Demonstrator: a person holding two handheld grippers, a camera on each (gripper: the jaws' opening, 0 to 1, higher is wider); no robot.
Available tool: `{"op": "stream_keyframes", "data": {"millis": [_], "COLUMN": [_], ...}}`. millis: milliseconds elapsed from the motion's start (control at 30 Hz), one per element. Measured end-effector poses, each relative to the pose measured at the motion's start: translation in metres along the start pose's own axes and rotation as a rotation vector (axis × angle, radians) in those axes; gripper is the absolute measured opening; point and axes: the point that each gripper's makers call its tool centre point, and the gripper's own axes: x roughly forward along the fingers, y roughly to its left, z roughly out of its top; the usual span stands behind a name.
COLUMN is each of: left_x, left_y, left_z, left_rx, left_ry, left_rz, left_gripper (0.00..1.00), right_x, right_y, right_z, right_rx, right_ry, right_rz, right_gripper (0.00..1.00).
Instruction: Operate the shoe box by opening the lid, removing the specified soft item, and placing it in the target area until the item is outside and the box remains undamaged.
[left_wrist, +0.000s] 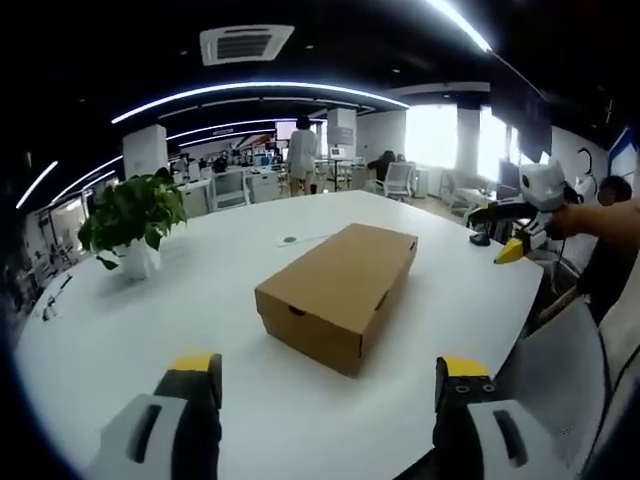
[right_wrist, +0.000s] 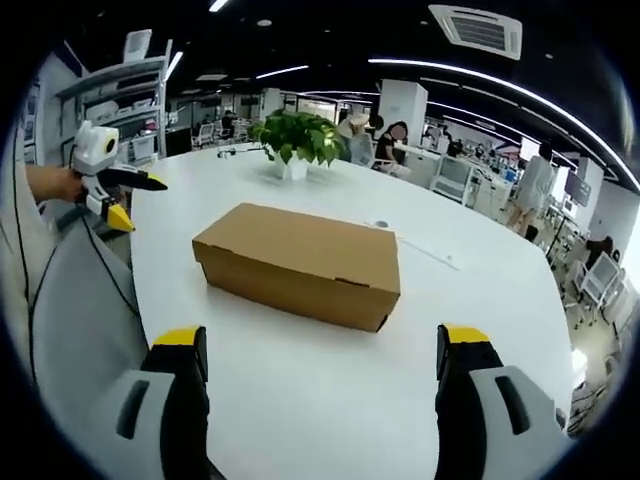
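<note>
Fingers (left_wrist: 196, 372) of the left gripper (left_wrist: 330, 385) and right gripper (right_wrist: 325, 355) stood apart, holding nothing, short of the closed shoe box (left_wrist: 338, 292) mid-table (left_wrist: 120, 350); lid likely best lifted gently from its front edge, other gripper steadying the base.

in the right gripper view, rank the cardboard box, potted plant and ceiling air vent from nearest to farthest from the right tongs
1. cardboard box, lid closed, on the white table just ahead of the right tongs.
2. potted plant, at the table's far edge behind the box.
3. ceiling air vent, overhead, upper right.
</note>
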Motion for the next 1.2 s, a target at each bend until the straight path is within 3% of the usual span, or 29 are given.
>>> {"op": "stream_keyframes", "data": {"millis": [500, 767, 1033, 1200], "left_x": [0.033, 0.052, 0.068, 0.078], "left_y": [0.0, -0.011, -0.018, -0.019], "left_z": [-0.011, -0.012, -0.012, -0.008], "left_rx": [-0.029, -0.048, -0.058, -0.067], "left_ry": [0.022, 0.015, 0.002, -0.01], "left_rz": [0.068, 0.075, 0.089, 0.116], "left_gripper": [0.85, 0.79, 0.71, 0.69], "right_x": [0.037, 0.059, 0.076, 0.085], "right_y": [-0.028, -0.044, -0.049, -0.048], "right_z": [-0.008, -0.01, -0.01, -0.007], "right_rx": [-0.116, -0.152, -0.17, -0.189], "right_ry": [0.063, 0.081, 0.1, 0.119], "right_rz": [0.085, 0.129, 0.169, 0.196], "right_gripper": [0.79, 0.72, 0.6, 0.58]}}
